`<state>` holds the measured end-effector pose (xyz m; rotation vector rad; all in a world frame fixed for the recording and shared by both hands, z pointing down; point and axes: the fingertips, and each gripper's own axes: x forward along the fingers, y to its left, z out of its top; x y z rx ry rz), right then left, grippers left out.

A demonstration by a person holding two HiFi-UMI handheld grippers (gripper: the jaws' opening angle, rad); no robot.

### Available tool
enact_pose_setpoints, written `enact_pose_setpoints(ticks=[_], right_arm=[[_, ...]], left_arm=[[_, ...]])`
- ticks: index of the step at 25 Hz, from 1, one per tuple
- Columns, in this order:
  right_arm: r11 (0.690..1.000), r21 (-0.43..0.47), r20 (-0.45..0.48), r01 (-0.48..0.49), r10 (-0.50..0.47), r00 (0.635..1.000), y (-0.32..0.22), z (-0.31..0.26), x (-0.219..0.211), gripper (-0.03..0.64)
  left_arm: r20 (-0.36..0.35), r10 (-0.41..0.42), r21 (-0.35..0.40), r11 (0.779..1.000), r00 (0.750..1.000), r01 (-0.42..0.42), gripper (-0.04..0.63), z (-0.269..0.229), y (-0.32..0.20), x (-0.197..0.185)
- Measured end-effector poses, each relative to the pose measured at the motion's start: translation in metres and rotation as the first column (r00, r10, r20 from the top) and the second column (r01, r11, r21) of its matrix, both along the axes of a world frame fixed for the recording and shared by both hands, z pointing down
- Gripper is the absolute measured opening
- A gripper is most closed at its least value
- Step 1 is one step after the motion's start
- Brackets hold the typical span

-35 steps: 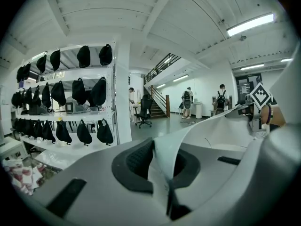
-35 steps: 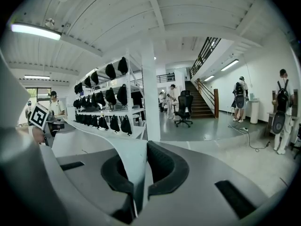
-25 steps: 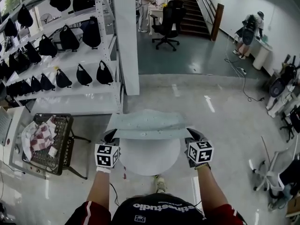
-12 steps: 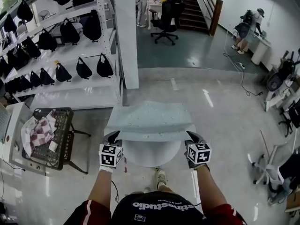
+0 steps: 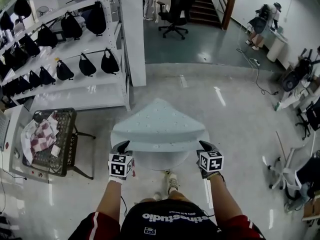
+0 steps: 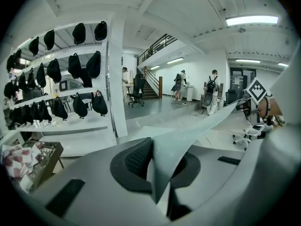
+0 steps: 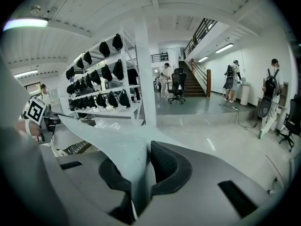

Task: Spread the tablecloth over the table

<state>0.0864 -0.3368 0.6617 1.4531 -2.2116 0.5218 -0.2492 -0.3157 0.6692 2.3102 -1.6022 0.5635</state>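
Tablecloth (image 5: 159,129) had sunk onto table (image 5: 161,163) ahead; left gripper (image 5: 122,145) pinched its hem, right gripper (image 5: 205,145) jaws were just opening around it; we judged release near.

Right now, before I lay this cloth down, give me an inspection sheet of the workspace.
Surface: round white table, its far part under the cloth.
Job's things: pale blue tablecloth, stretched between both grippers above the table.
Clutter: wire basket with a checked cloth, left of the table.
Grippers: left gripper shut on one near corner; right gripper has the other corner between its jaws, which have just been opening.
Cables: one cable on the floor, far right.
Surroundings: shelf rack of black bags, office chair, people in the background.
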Motion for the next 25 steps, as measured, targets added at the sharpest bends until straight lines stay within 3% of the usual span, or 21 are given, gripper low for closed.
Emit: enact_pose_setpoints(ticks=[10, 17, 25], right_arm=[[0.991, -0.125, -0.128, 0.045, -0.061, 0.99, 0.03, 0.033, 0.006, 0.087], [0.972, -0.214, -0.201, 0.099, -0.143, 0.969, 0.059, 0.06, 0.01, 0.12], [0.951, -0.292, -0.181, 0.098, -0.155, 0.971, 0.087, 0.074, 0.034, 0.144]], left_arm=[[0.016, 0.025, -0.077, 0.997, 1.0, -0.023, 0.037, 0.033, 0.027, 0.003], [-0.017, 0.015, -0.148, 0.989, 1.0, -0.017, 0.04, 0.054, 0.036, 0.011], [-0.044, 0.006, -0.189, 0.982, 0.999, -0.014, 0.041, 0.064, 0.036, 0.017]])
